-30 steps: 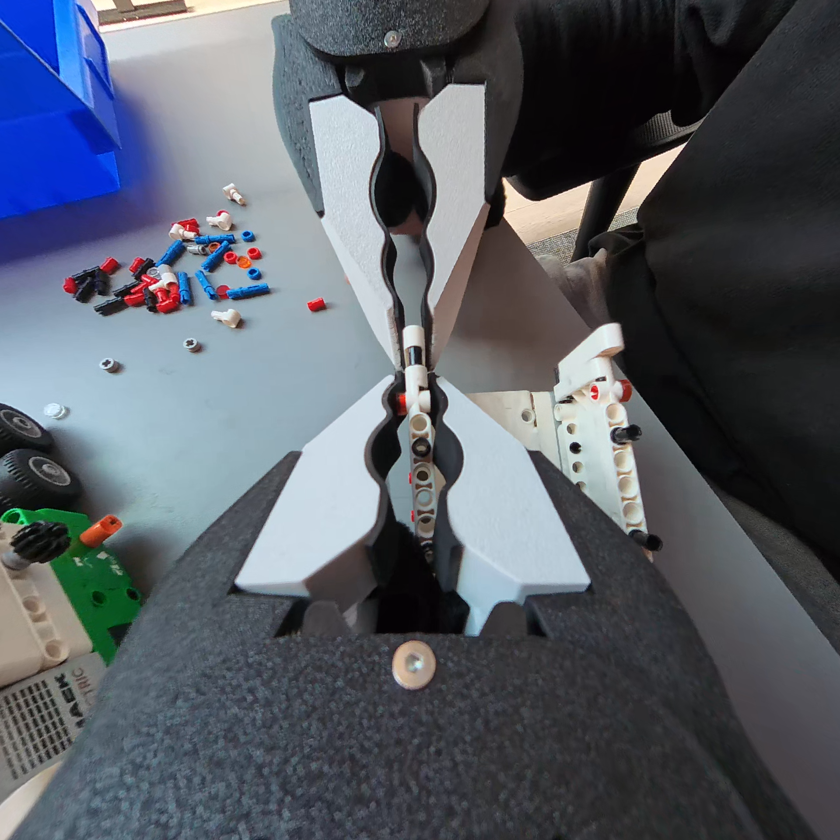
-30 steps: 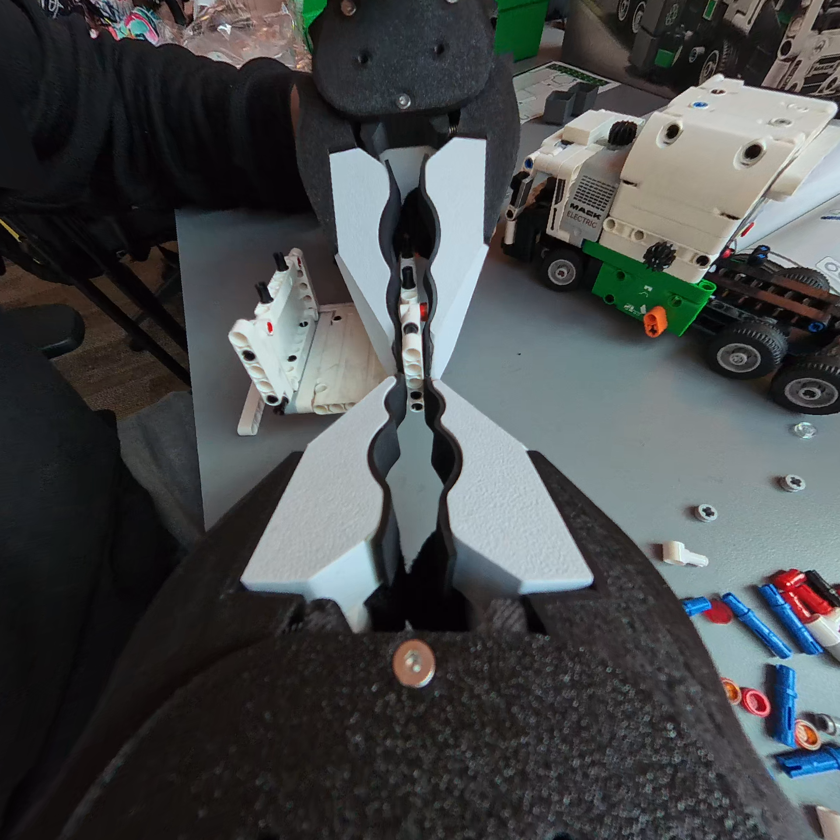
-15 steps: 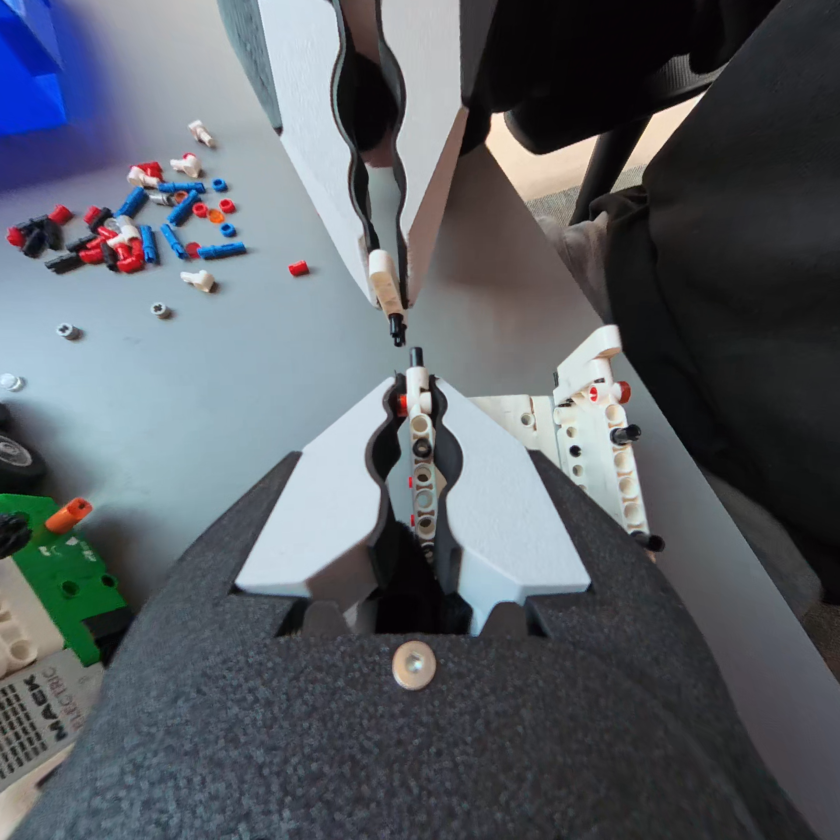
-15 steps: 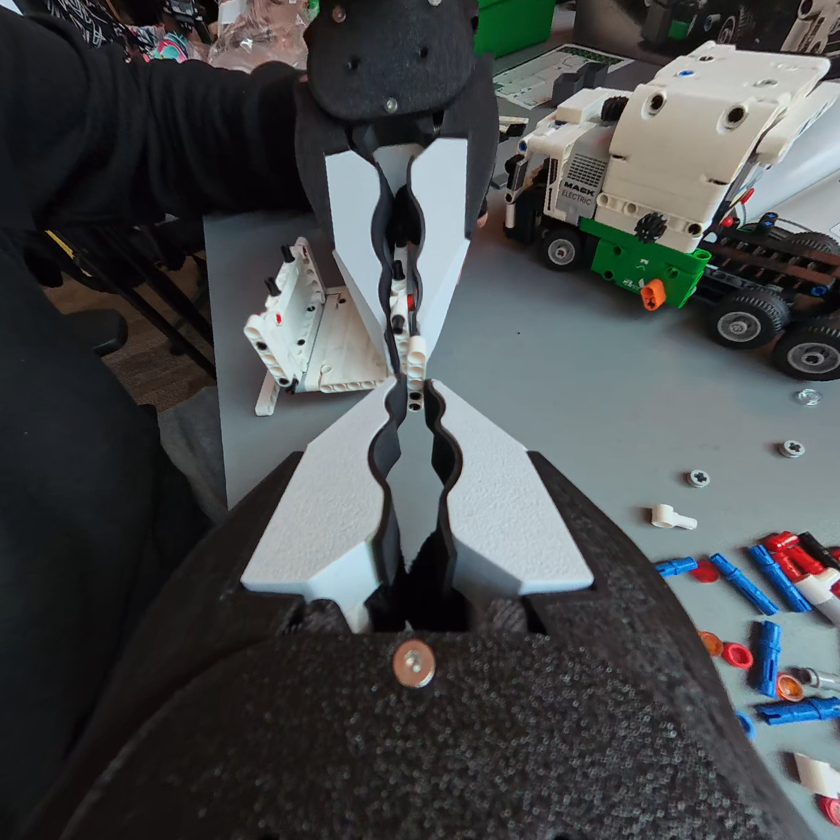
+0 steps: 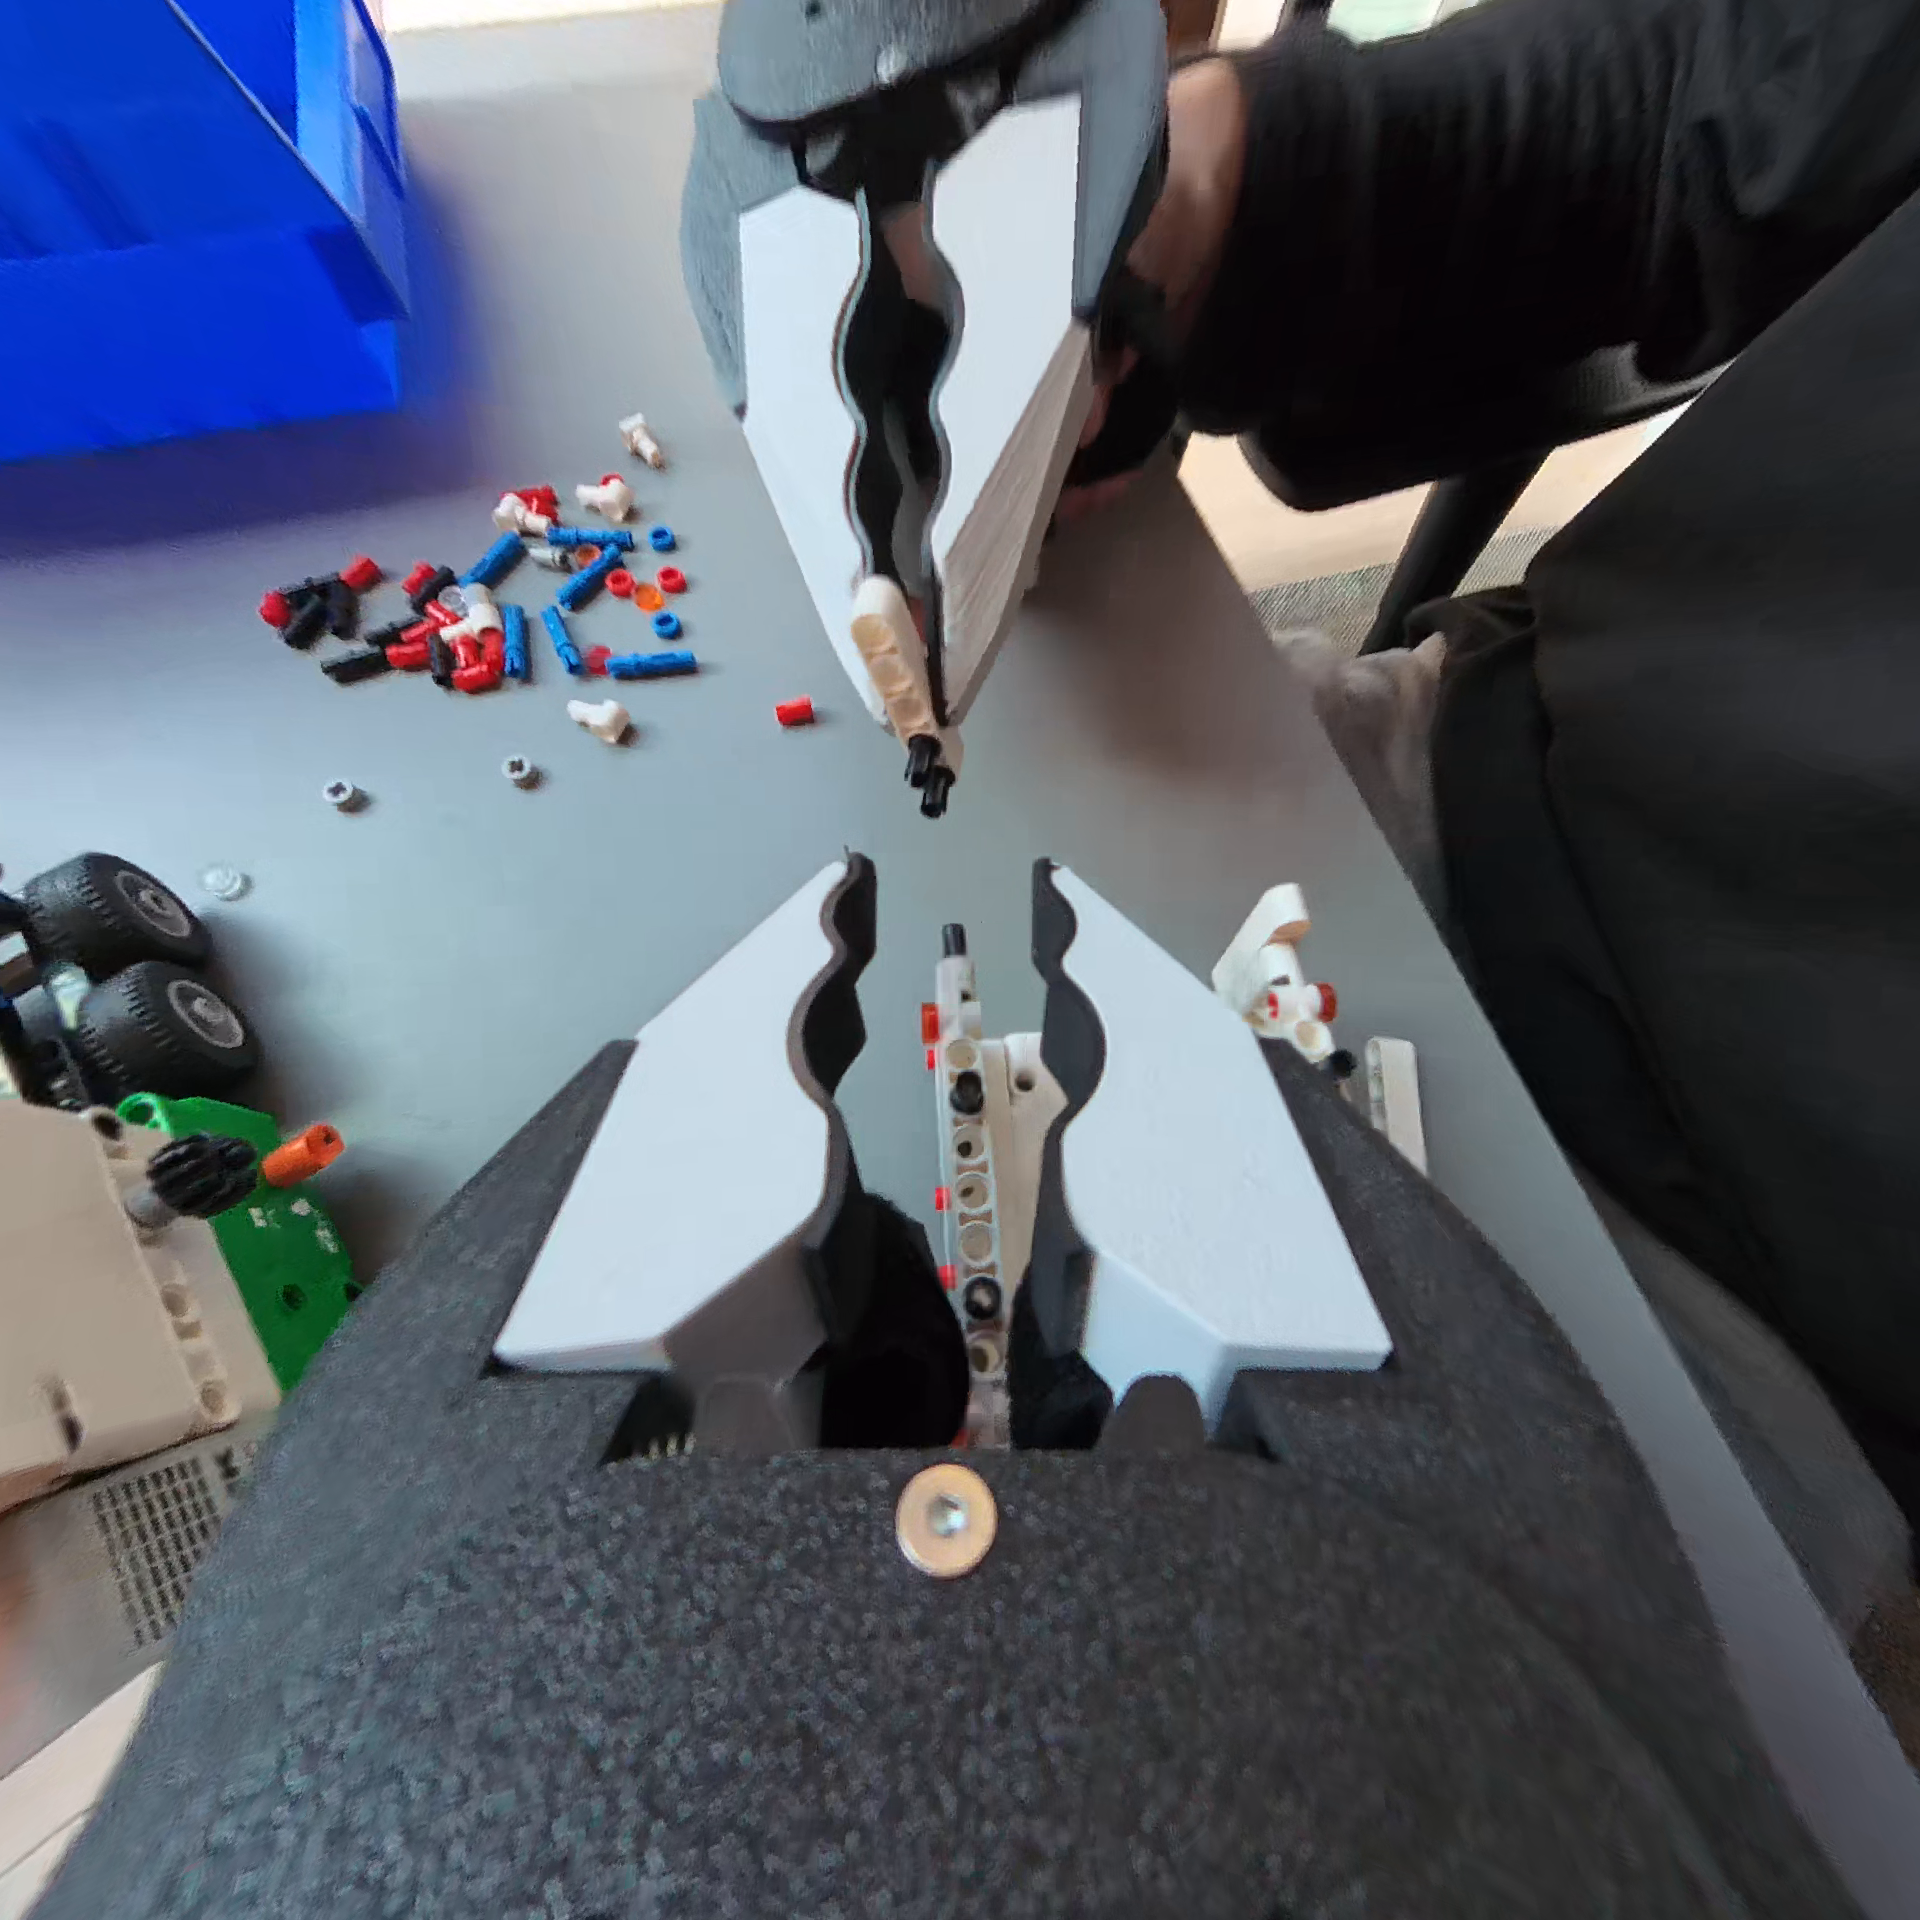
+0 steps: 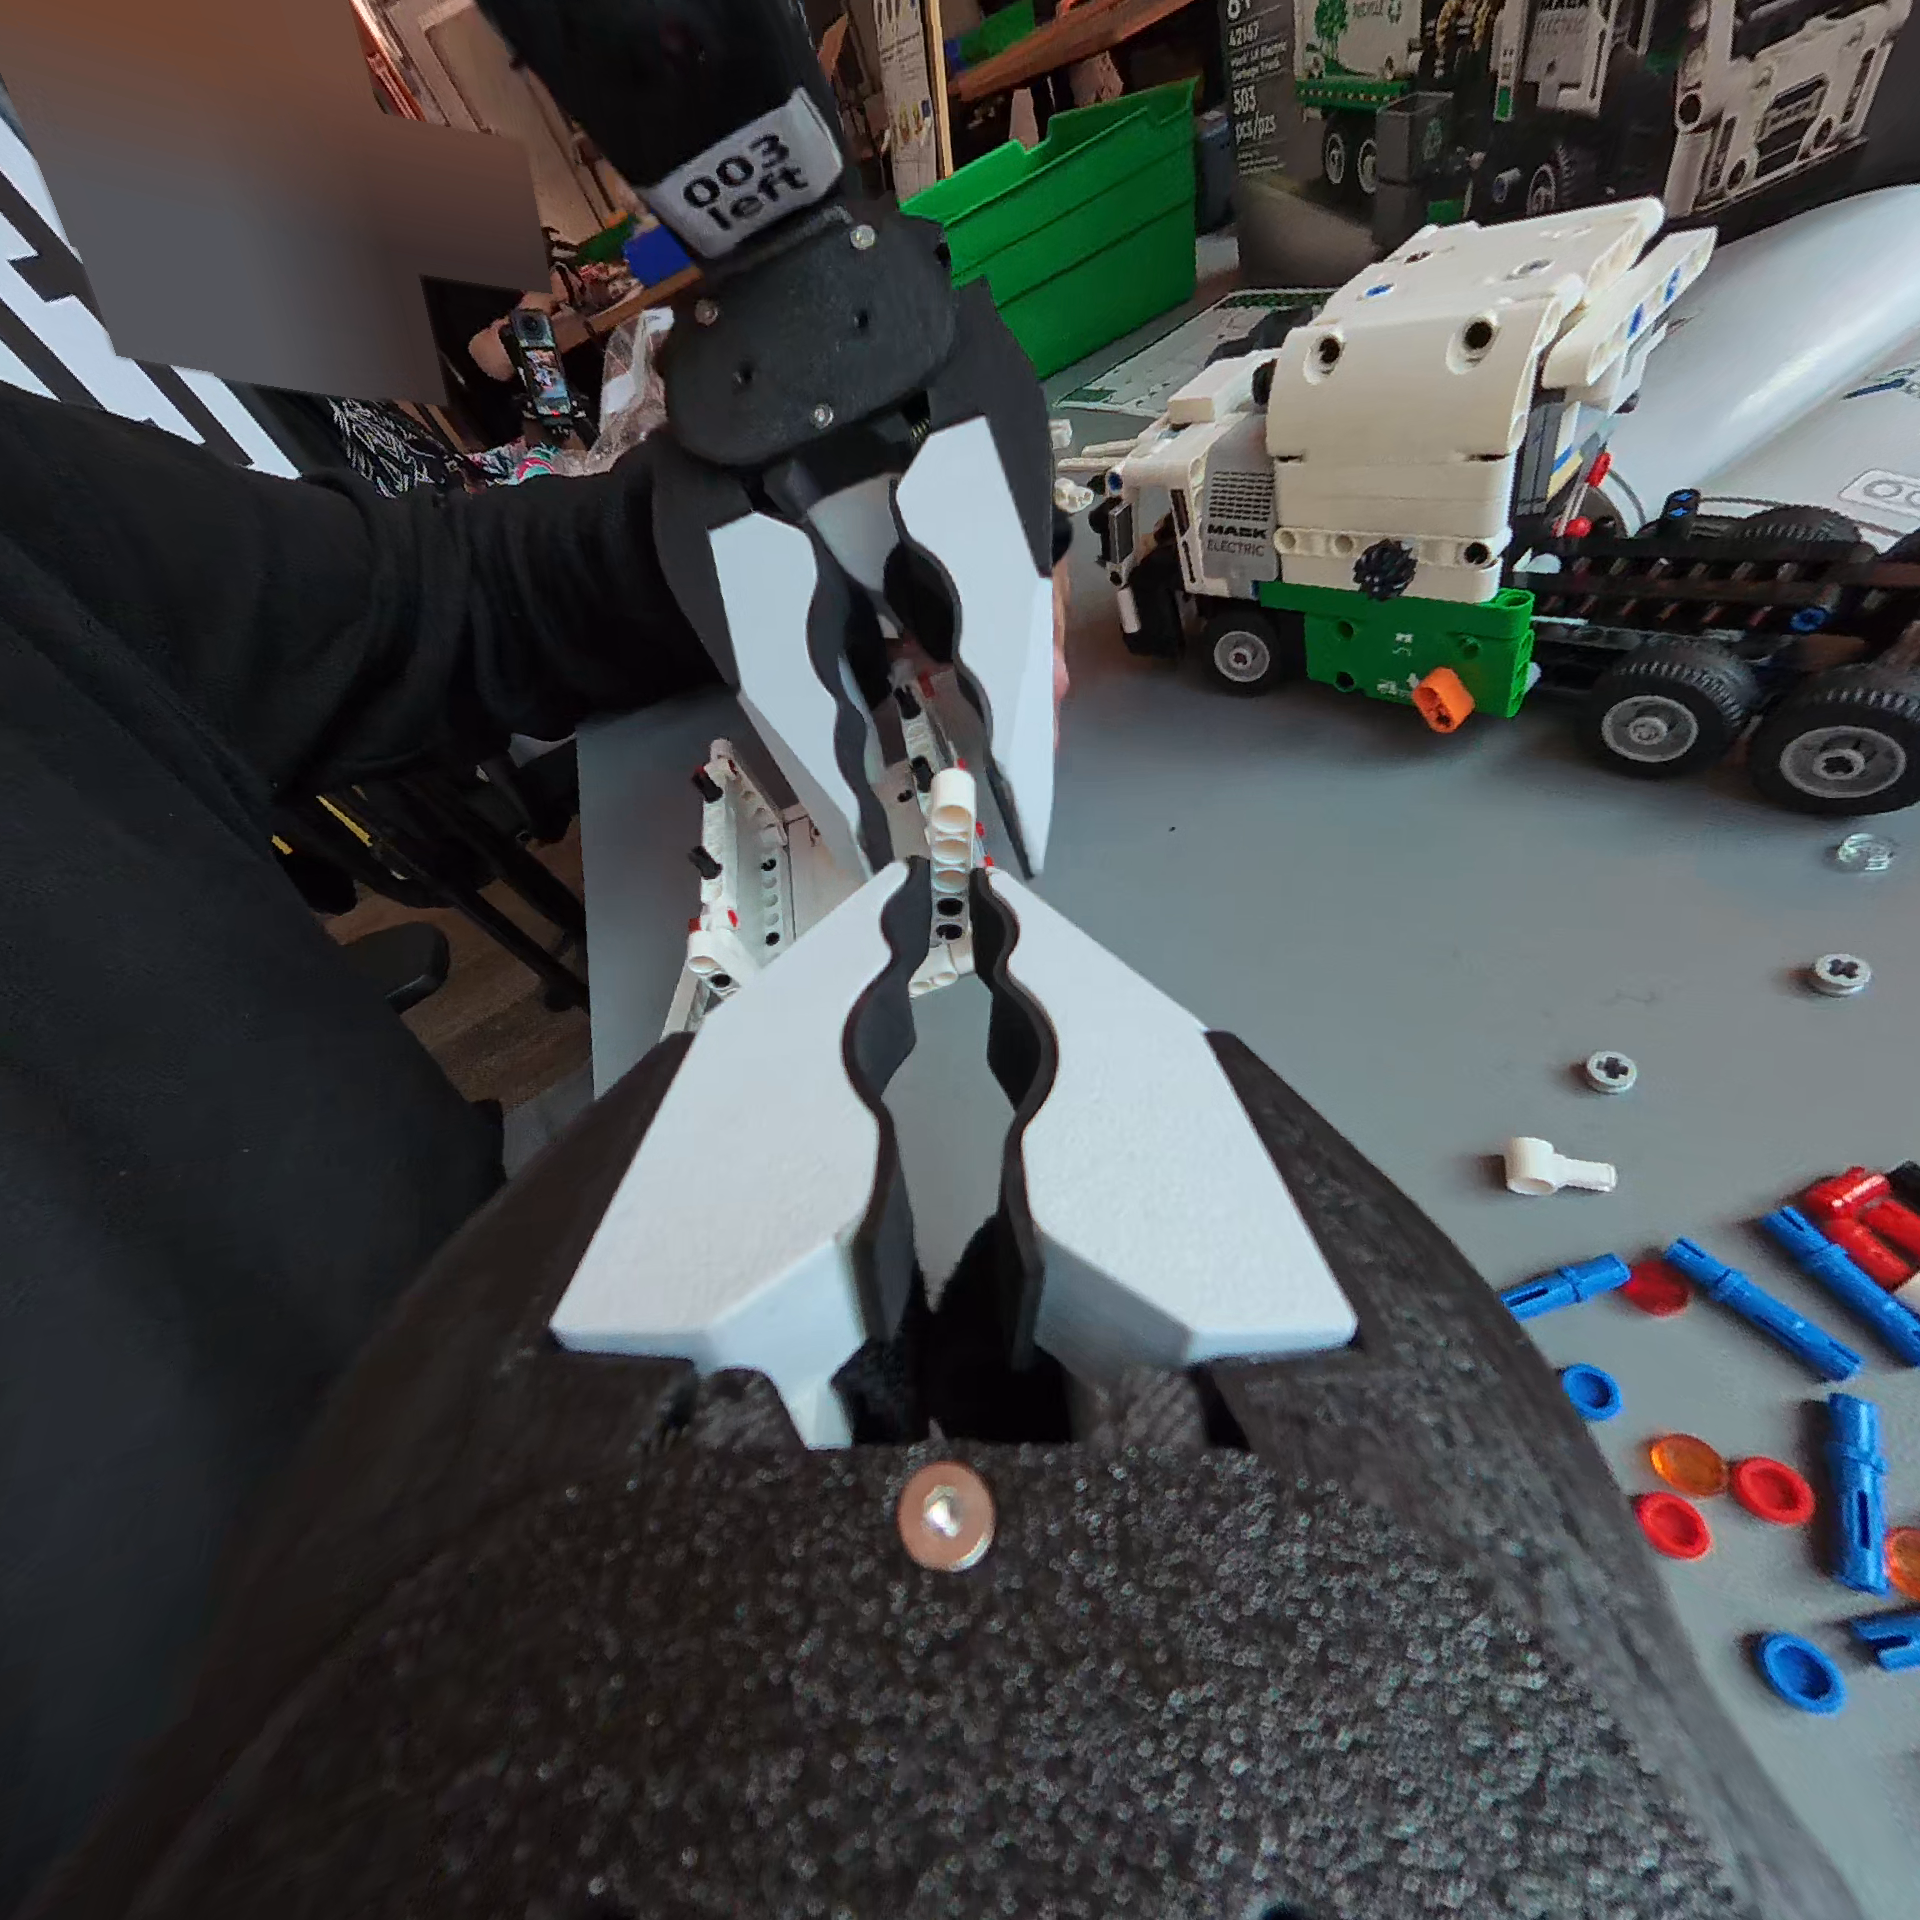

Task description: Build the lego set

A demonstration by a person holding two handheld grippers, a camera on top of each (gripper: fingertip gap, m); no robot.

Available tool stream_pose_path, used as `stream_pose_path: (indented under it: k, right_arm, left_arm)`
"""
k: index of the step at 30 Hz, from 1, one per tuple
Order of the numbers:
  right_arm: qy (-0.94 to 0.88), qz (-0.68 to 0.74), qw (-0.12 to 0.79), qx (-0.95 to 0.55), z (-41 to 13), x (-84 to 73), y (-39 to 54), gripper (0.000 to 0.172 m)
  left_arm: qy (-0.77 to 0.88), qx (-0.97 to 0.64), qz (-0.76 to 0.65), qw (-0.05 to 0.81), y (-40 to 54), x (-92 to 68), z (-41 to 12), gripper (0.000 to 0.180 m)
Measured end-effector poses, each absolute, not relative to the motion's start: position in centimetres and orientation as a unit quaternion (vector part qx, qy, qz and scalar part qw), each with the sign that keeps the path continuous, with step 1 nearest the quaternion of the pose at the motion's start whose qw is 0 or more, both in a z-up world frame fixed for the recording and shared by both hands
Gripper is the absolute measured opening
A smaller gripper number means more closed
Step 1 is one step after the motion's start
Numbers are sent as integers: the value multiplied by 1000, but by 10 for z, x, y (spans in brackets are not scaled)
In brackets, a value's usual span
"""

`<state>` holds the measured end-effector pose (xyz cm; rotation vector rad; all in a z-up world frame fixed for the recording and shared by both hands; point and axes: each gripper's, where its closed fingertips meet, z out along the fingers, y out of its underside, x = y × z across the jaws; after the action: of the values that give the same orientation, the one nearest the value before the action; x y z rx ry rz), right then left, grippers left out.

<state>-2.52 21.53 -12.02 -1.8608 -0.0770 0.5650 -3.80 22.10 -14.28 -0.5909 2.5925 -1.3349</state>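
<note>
My left gripper [image 5: 951,868] is open, its pads wide apart. A long white beam [image 5: 966,1122] with red and black pins lies between and below them, with a gap on each side; nothing presses on it. My right gripper [image 6: 948,883] is shut on a short white beam [image 6: 951,842]. In the left wrist view the right gripper [image 5: 940,717] faces mine, with the short beam [image 5: 891,655] and its black pins [image 5: 928,774] sticking out of its tip. In the right wrist view a finger [image 6: 769,644] of the open left gripper hangs over a white panel assembly [image 6: 743,862].
Loose red, blue, black and white pins [image 5: 499,613] lie on the grey table [image 5: 416,935] near a blue bin [image 5: 187,229]. A white and green toy truck [image 6: 1403,499] stands further off, with a green bin [image 6: 1081,208] behind. The table edge [image 5: 1455,935] and a person in black are close by.
The two beams, joined a second ago, came apart. My right gripper drew back with the short beam. My left gripper then opened and let go of the long white beam.
</note>
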Motion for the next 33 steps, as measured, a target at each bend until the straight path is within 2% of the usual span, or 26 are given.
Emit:
stream_pose_path:
  k: [1,6,9,11,18,27,33]
  right_arm:
    - [-40,231,567,-789,-119,-26,215,6]
    - [-73,217,586,-777,-105,-36,215,6]
    - [-77,223,591,-771,-100,-40,215,6]
    - [-80,224,592,-770,-100,-42,215,6]
    - [-86,214,609,-759,-94,-43,214,6]
    - [-93,193,581,-785,-100,-40,210,6]
    - [-89,181,537,-819,-120,-40,213,8]
  left_arm:
    - [860,-199,-464,79,219,-39,-134,26]
    - [846,-190,-490,87,213,-41,-118,5]
    - [840,-179,-506,78,208,-47,-113,9]
    - [842,-178,-503,83,208,-47,-113,4]
    - [835,-169,-516,93,208,-47,-106,3]
    - [828,-171,-527,87,213,-45,-105,2]
    - [861,-171,-469,97,217,-47,-122,2]
